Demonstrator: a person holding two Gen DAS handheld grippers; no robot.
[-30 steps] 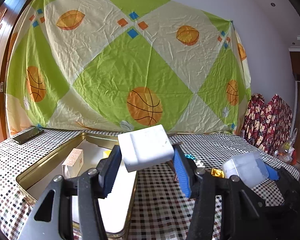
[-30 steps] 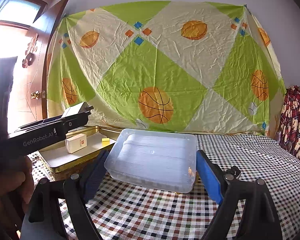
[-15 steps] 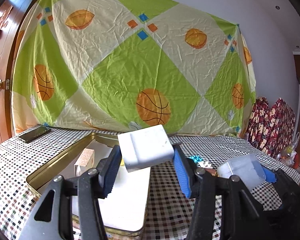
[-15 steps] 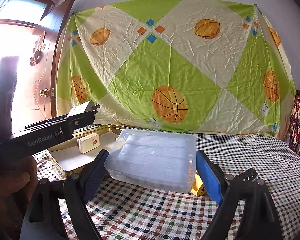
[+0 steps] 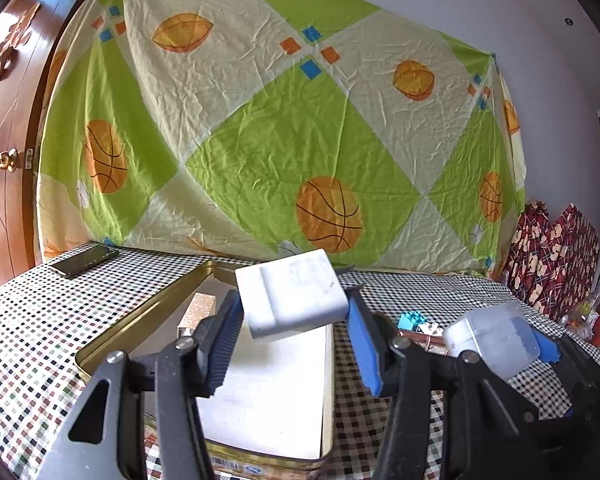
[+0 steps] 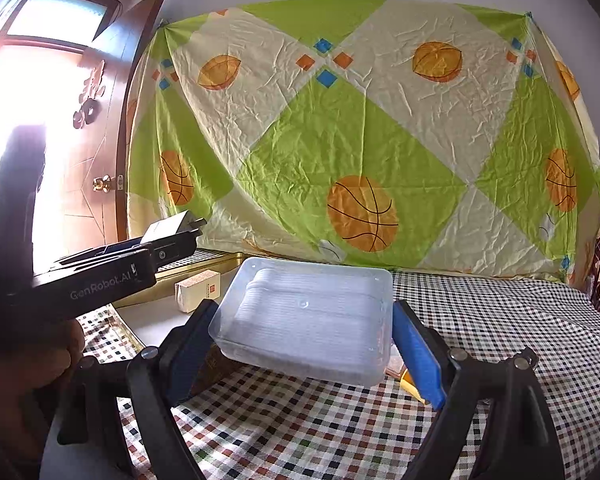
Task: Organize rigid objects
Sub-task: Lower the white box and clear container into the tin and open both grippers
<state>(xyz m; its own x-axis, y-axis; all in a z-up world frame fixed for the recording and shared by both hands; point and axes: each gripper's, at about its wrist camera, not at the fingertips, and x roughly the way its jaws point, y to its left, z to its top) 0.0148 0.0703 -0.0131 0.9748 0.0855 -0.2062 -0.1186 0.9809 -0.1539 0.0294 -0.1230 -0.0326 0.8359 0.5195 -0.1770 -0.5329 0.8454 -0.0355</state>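
Since both loads look bound for the gold tin tray (image 5: 148,316), each gripper carries 1 item clear of the checked tablecloth (image 6: 500,320). Left gripper (image 5: 292,334) clamps a white block (image 5: 292,294), tilted, over the tray. Right gripper (image 6: 304,346), jaws wide, grips a clear plastic box (image 6: 306,318) beside the tray. Both point near level, slightly down.

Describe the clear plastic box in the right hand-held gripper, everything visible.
The clear plastic box is a shallow, translucent, rounded-corner rectangle with a raised ribbed panel facing up. It looks rigid and empty. The right hand-held gripper clamps it by its two short sides, blue pads against them, holding it roughly level above the checkered tablecloth.
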